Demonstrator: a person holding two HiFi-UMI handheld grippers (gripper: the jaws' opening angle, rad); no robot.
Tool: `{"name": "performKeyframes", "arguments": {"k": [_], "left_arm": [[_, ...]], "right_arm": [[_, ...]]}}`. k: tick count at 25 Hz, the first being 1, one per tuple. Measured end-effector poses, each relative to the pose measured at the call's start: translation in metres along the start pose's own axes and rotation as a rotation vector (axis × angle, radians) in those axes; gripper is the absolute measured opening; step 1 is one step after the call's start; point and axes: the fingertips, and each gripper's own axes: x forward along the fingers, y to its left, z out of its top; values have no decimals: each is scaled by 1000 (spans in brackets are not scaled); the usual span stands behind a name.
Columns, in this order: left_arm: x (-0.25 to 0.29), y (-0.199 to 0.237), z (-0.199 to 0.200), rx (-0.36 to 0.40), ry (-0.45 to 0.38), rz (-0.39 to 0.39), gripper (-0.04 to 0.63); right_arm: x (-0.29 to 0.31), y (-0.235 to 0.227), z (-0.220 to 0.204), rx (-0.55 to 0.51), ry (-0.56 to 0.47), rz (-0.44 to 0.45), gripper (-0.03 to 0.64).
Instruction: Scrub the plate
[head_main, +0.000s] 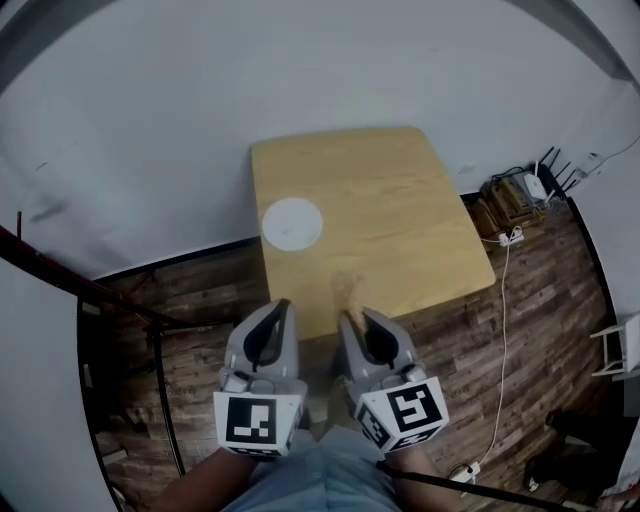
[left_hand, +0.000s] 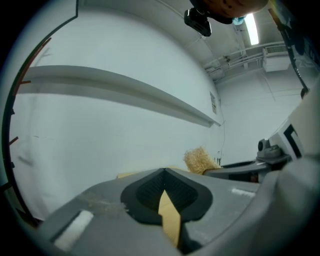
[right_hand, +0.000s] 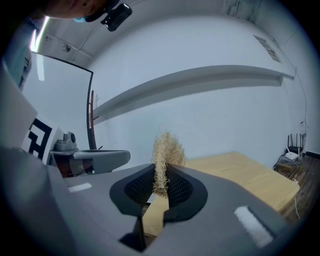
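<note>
R gripper (right_hand: 160, 175) — prob. level — pinching scrubber (right_hand: 167, 148)

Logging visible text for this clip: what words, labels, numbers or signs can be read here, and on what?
No readable text in any view.
Cubes on the left gripper and right gripper: square marker patterns, no words.
The wall sheet: too small to read.
The plate: plain, no print.

Wooden table (head_main: 400, 220) against white wall (head_main: 300, 70), power strip (head_main: 512, 237) on plank floor (head_main: 540, 330).
</note>
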Motion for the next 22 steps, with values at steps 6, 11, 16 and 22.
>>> {"name": "performKeyframes", "arguments": {"k": [6,11,16,22], "left_arm": [[62,-4,9,21,27,62,21],[99,3,19,33,44,131,21],[121,12,34,73,43,192,20],[132,22,52,74,21,274,20]], "right_arm": [[46,-52,11,37,31,81,49],[81,-75,24,52,34,161,49],[106,-91,44,49,13,224,49],[131,-96,59,39,0,299,49]]}}
